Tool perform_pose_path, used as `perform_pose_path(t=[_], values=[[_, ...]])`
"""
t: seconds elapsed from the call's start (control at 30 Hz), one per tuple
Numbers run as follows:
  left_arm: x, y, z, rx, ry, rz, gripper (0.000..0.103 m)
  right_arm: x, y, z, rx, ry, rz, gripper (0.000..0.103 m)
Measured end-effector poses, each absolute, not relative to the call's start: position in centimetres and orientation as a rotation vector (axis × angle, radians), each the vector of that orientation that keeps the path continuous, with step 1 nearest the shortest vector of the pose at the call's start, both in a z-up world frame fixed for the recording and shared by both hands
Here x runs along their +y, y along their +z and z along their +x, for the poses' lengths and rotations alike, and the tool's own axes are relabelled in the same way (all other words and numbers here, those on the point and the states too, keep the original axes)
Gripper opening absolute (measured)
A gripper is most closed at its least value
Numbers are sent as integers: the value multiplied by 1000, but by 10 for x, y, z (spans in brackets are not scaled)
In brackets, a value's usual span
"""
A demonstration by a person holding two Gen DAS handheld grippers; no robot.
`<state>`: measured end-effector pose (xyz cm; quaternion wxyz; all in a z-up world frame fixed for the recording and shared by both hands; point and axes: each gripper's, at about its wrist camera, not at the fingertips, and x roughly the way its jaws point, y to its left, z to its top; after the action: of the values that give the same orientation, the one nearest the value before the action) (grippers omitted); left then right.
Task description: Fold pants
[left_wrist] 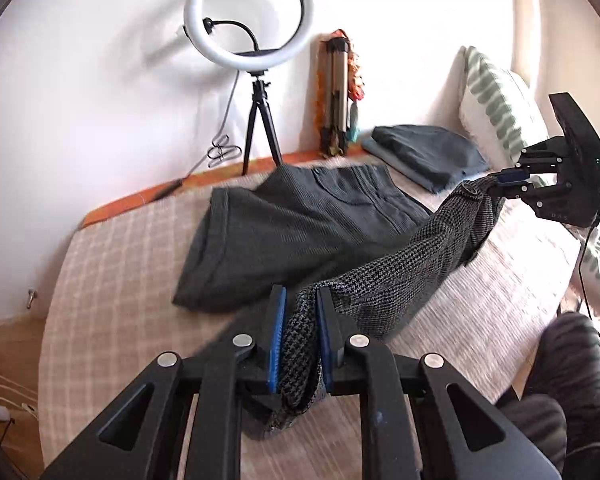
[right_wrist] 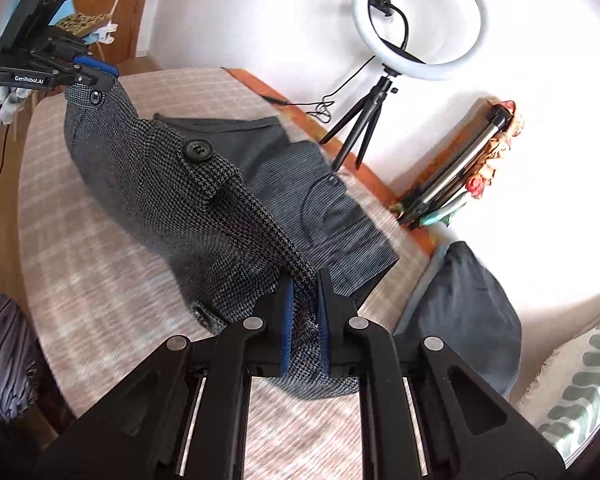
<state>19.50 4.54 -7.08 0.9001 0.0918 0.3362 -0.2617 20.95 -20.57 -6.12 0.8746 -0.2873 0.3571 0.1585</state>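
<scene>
A: Where are the pants?
B: Houndstooth pants (left_wrist: 412, 264) stretched above the checked bed (left_wrist: 112, 264), over dark ribbed pants (left_wrist: 296, 216).
A: Grippers?
B: Left gripper (left_wrist: 300, 340) clamped on one end, right gripper (right_wrist: 305, 322) on the other.

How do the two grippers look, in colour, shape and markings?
Both are matte black, with angular linkage arms and silver round pivot pins. The left gripper and the right gripper have blue finger pads. The left one's body reads GenRobot.AI in white. A thin dark cable hangs from the right one.
</scene>
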Motion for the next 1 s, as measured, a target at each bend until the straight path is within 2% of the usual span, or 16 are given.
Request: perform_pose_path(t=[0.27, 0.53, 0.77, 1.0], values=[[37, -58, 271, 669, -518, 177, 11, -215, -54, 295, 767, 286, -555, 11], [14, -63, 371, 670, -486, 211, 11, -232, -80, 382, 820, 244, -554, 11], [-8, -94, 450, 714, -451, 263, 11, -245, -126, 444, 913, 233, -532, 11], [-14, -141, 499, 785, -414, 232, 11, -251, -163, 469, 965, 217, -512, 10]])
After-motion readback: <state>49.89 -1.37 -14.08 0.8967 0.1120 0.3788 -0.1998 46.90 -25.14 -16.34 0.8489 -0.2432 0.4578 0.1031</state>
